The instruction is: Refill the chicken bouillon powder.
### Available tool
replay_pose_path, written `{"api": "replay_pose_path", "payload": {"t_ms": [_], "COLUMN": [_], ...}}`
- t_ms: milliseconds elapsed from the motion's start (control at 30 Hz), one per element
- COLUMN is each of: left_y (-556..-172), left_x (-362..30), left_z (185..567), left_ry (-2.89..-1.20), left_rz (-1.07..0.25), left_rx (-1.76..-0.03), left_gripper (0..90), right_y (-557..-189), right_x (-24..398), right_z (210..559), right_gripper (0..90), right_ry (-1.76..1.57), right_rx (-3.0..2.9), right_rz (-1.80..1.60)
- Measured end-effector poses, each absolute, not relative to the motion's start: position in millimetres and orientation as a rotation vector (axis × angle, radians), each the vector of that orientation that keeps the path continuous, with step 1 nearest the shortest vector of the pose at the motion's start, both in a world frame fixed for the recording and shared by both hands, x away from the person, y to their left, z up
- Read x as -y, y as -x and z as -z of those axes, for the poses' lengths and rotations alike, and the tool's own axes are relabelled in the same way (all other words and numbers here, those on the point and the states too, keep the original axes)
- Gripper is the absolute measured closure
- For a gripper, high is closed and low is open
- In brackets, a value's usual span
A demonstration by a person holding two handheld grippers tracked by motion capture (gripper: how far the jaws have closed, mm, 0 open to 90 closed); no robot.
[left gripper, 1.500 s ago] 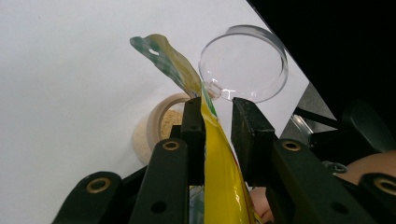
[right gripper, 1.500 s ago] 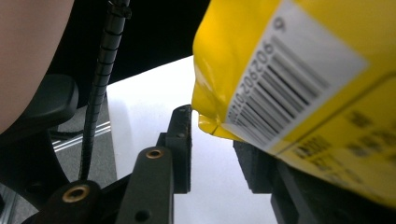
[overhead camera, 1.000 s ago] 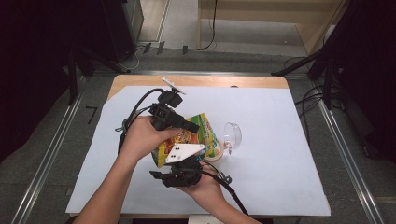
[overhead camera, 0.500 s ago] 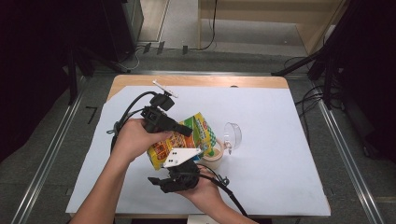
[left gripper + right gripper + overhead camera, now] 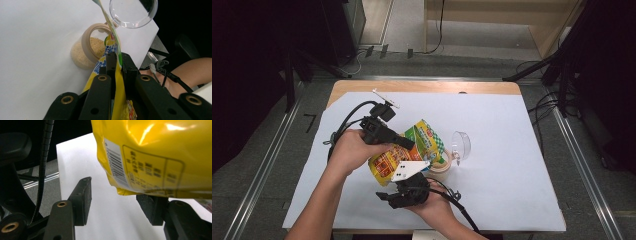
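Since a second back, the left hand has pulled off toward the left edge and the pouch now lies more tilted over the jar; the right fingers have just been opening, nothing clamped between them.

High view: pouch [image 5: 404, 152], yellow-green, held above the white surface [image 5: 512, 165], its long axis running diagonally, green top end up-right toward the clear bowl [image 5: 460, 145], yellow bottom end down-left. Left gripper [image 5: 404, 144] pinches its upper edge. Right gripper [image 5: 404, 192] sits just below the bottom end.

Left gripper view: fingers [image 5: 111, 66] nearly closed, clamped on the pouch's thin edge [image 5: 117, 82]. Beyond it, an open jar [image 5: 87, 51] of tan grains lies on its side, mouth toward me, clear bowl just behind.

Right gripper view: fingers [image 5: 83, 200] stand moderately wide, pads bare; pouch bottom [image 5: 155, 157] hangs above and between them, apart from the left pad, close over the right one.

Risks, my judgement: a single thin-edge pinch may slip, dropping the pouch onto the jar; swinging it could knock grains out or roll the bowl.
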State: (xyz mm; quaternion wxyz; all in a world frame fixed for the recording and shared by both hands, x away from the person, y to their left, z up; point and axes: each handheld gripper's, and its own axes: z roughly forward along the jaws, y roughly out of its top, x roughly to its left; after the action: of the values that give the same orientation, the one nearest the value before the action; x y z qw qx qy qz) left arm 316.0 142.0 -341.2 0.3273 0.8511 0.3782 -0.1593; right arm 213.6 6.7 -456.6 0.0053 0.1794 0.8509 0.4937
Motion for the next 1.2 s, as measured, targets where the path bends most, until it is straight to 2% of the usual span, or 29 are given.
{"api": "replay_pose_path", "payload": {"t_ms": [633,1200], "left_y": [-310.4,-317.9], "left_x": [-169.5,-163.3], "left_z": [346.6,360.6], "left_ry": [-2.246,-2.202], "left_rz": [0.407,0.444], "left_rx": [-0.997,-0.973], "left_gripper": [87.6,81.1], "right_y": [-214.8,-222.6], "right_x": [-0.3,5.1], "right_z": [467.5,469.1], "right_gripper": [44.2,47.1], "right_ry": [-0.586,-0.589], "right_rx": [-2.641,-2.639], "right_rz": [-1.514,-1.429]}}
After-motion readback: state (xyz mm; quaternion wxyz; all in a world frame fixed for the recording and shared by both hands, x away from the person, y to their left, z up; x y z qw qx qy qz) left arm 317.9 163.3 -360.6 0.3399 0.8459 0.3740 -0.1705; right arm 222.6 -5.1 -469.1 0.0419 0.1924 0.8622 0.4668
